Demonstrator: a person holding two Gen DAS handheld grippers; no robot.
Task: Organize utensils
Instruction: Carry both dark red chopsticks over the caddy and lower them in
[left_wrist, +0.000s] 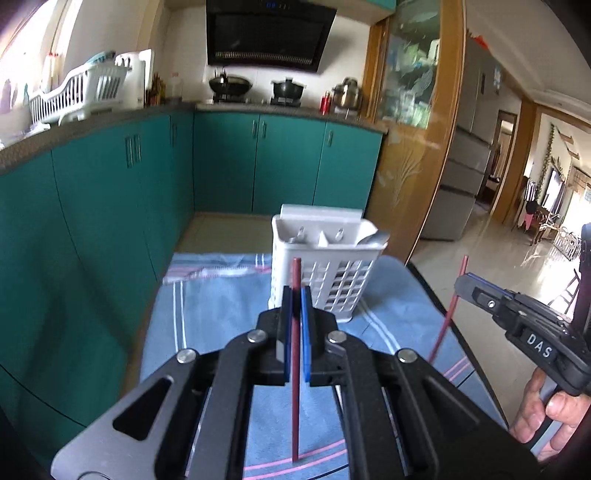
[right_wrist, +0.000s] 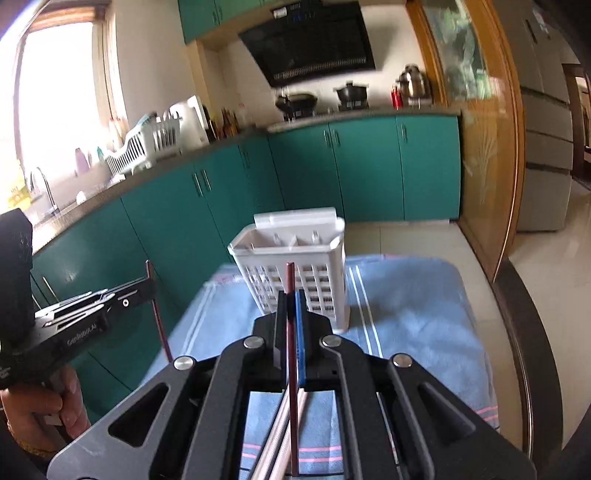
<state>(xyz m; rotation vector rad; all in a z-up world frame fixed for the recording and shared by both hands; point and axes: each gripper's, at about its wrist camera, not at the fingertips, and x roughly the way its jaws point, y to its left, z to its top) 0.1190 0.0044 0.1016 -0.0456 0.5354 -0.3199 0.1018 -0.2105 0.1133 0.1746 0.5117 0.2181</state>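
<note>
Above the blue towel (left_wrist: 221, 295) on the table: left gripper (left_wrist: 295, 295) with jaws pinching one dark red chopstick (left_wrist: 295, 369) upright; right gripper (right_wrist: 291, 299) likewise pinching another red chopstick (right_wrist: 291, 350). At 12 o'clock, white utensil holder (left_wrist: 325, 273), standing.

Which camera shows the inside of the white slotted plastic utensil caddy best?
Right wrist: it looks down into the white slotted plastic utensil caddy, showing its dividers. Left wrist sees the caddy lower, mostly its front wall, plus a spoon tip at its rim.

Both wrist views look forward and slightly down, sharing the near white utensil caddy (left_wrist: 325, 258) (right_wrist: 295, 266) and far teal cabinets (left_wrist: 221, 162) (right_wrist: 369, 166).
</note>
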